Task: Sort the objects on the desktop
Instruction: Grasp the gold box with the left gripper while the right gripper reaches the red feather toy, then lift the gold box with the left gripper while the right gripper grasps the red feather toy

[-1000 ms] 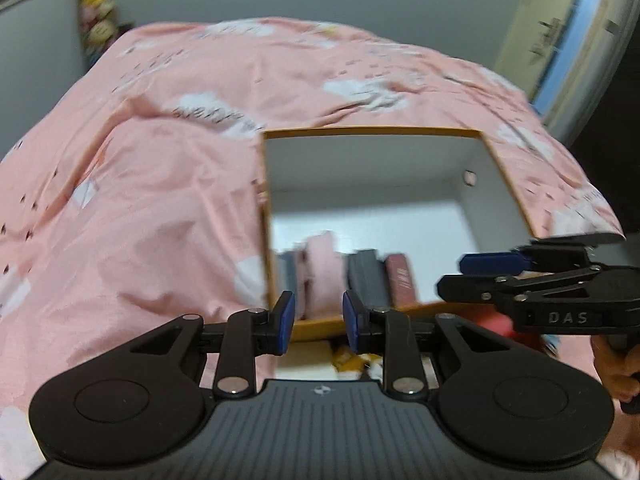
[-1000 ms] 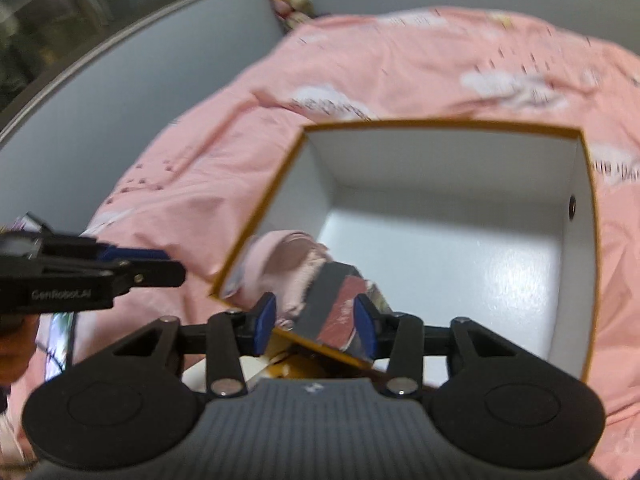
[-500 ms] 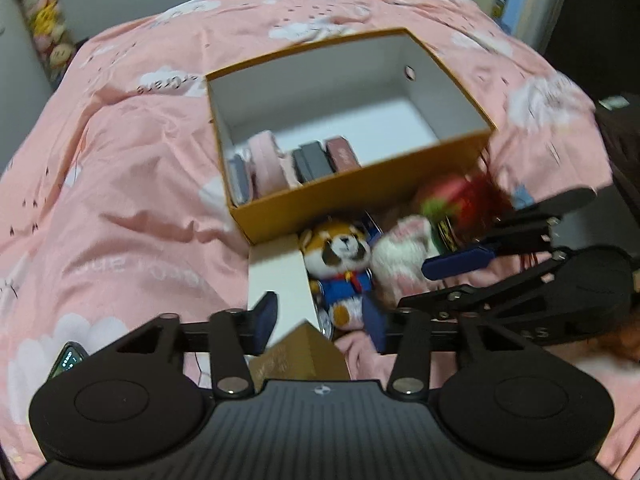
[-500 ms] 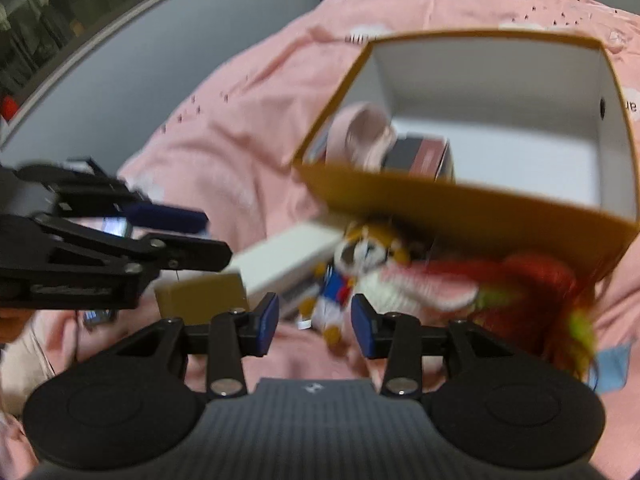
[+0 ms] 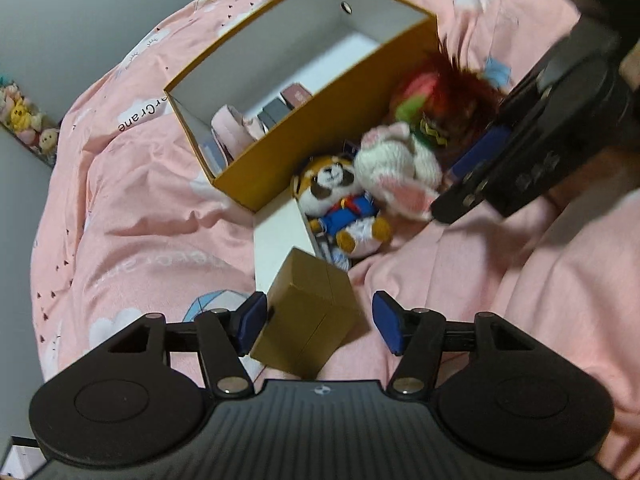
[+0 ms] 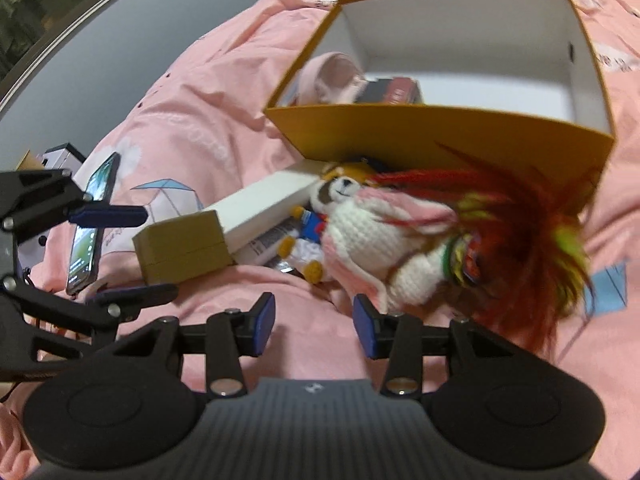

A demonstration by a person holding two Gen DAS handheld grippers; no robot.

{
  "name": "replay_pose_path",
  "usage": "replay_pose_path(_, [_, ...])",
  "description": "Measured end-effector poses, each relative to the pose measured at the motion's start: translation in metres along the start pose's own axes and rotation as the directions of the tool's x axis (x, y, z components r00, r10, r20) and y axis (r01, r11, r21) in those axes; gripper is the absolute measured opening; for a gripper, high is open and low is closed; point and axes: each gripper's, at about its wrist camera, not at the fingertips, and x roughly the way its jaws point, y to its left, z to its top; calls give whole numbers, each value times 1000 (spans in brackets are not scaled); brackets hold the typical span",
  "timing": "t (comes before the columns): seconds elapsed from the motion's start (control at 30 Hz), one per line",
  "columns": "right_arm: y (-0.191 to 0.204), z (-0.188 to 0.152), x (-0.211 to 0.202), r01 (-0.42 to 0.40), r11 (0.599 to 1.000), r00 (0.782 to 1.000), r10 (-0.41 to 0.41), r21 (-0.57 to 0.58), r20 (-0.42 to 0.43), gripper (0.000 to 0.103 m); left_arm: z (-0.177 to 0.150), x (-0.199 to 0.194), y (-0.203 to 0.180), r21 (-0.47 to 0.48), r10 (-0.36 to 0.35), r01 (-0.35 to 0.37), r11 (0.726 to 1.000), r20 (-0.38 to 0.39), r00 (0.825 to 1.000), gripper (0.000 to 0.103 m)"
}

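The left gripper (image 5: 318,322) is held over the gold box (image 5: 308,316), which lies tilted on the pink bedspread (image 5: 140,200) near its front edge, its far corner resting on the end of the white box (image 5: 276,240). The jaws have just been opening and now stand wide apart: the box is between them, the left pad close to one face, perhaps touching it, the right pad clear of it, so nothing is clamped.

The right gripper (image 6: 314,326) is also open and empty, its jaws having just widened a little. It is pointed down at bare bedspread, just in front of the white knitted toy (image 6: 372,256).

The step in hand is judged to be the pick-up of the gold box, for placing in the yellow bin (image 5: 320,128) behind the pile.

To do it well:
- The gripper should be shifted so that the box is centred between the pads.
- The pads should be squared to two opposite flat faces, not set across an edge, since the box lies askew and could twist out.
- The soft bedspread gives, so the jaws should be lowered well past the top edge before being closed.
- A seam runs round the box; if it is a lid, the grip should be taken across both halves.
- The box should be lifted straight up so that the white box and the panda toy (image 5: 340,196) beside it are not dragged.
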Motion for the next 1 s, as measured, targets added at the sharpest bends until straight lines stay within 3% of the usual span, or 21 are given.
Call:
replay_pose_path(0.17, [-18,-12,-7,14,998,1000,-13,66,-13,49,-3,15,-10,42,91,-90,995,-34,995,71])
replay_pose_path(0.33, [-39,-20,-19,17,991,1000,-17,136,-1,49,-4,18,-6,22,89,-89,996,-5,996,67])
replay_pose_path(0.63, [-50,-17,-39,48,982,996,-60,185,59,49,-4,10,29,-170,-26,33,985,40,999,62])
replay_pose_path(0.83, [-80,-8,-26,70,920,991,-108,385,78,49,-2,-2,51,-321,-106,152,935,156,982,60])
replay_pose_path(1.0, [-95,2,-18,96,878,982,-159,469,97,49,5,-4,58,-391,-153,236,889,232,961,60])
